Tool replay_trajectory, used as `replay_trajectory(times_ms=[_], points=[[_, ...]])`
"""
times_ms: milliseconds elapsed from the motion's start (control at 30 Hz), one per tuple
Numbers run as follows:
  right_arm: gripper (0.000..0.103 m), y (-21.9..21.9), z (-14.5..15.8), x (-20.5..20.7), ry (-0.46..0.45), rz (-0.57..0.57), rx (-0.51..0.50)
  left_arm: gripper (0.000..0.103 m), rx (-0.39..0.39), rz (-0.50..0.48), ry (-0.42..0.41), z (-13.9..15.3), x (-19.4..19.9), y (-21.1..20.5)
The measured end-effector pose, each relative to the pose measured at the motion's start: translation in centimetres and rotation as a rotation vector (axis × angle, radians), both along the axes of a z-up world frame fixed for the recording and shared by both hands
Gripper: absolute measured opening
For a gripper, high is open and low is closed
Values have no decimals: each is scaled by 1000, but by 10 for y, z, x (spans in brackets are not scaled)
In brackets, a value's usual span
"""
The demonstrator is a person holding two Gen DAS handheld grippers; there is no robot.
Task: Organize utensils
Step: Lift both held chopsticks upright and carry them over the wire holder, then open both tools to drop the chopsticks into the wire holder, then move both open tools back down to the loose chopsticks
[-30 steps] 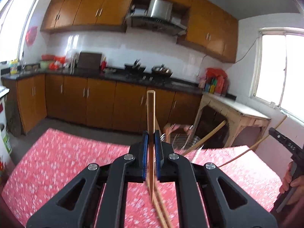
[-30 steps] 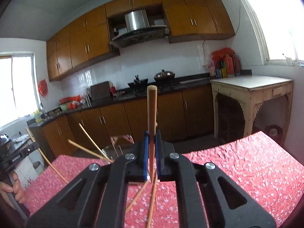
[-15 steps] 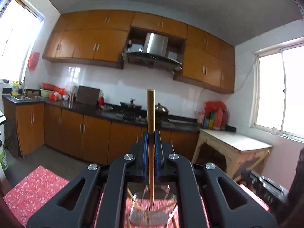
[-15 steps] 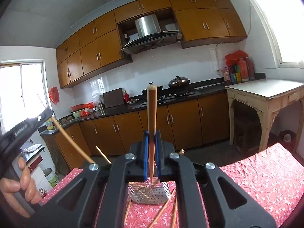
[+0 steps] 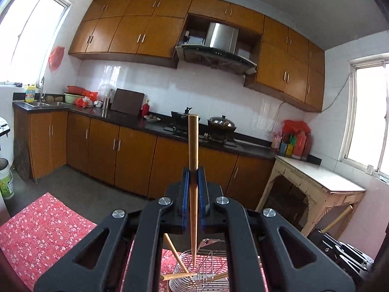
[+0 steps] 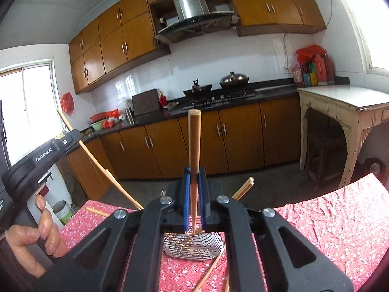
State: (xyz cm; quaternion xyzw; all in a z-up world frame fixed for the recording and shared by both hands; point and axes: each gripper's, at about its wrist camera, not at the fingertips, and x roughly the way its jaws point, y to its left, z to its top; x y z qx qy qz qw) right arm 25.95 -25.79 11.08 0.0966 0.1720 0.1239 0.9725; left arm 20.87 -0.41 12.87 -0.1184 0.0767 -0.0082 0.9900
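Note:
My left gripper (image 5: 193,171) is shut on a wooden chopstick (image 5: 193,146) that stands upright, its thin tip down inside the perforated metal utensil holder (image 5: 201,276) just below. My right gripper (image 6: 193,171) is shut on another wooden chopstick (image 6: 194,141), upright, just in front of the same holder (image 6: 194,245). The holder has several chopsticks in it, two sticking out at its right (image 6: 244,187). Loose chopsticks (image 6: 211,270) lie on the red floral tablecloth (image 6: 328,221). The left gripper with its chopstick shows at the left of the right wrist view (image 6: 46,153).
The red cloth covers the table (image 5: 39,228). Beyond it are the kitchen floor, brown cabinets (image 5: 102,150), a stove with a wok (image 6: 233,79) and an old white side table (image 6: 340,102). The right gripper's body (image 5: 345,255) is at the lower right of the left wrist view.
Both grippers have lifted and closed in on the holder. The left chopstick's tip has come down into the holder. Both stay shut on their chopsticks.

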Motion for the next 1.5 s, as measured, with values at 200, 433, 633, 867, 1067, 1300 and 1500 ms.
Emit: replay_trajectory(times_ms=[200,433,633,867,1067,1300,1500], points=[[8,3,-11,10,35,22,4,7,-1,-3,48,-9,5,0],[8,5,-26,22,94,37,22,7,-12,-9,110,-20,17,3],[8,10,-41,33,149,41,25,7,-15,-23,169,-28,24,6],[12,10,-55,46,200,23,29,7,-10,-39,210,-30,28,8],[19,7,-55,40,195,-8,26,27,-13,-42,204,-22,21,13],[30,-2,-40,19,151,-52,5,36,-18,-18,162,-3,-1,23],[34,-20,-29,-16,117,-91,-5,40,-7,2,139,6,-29,36]])
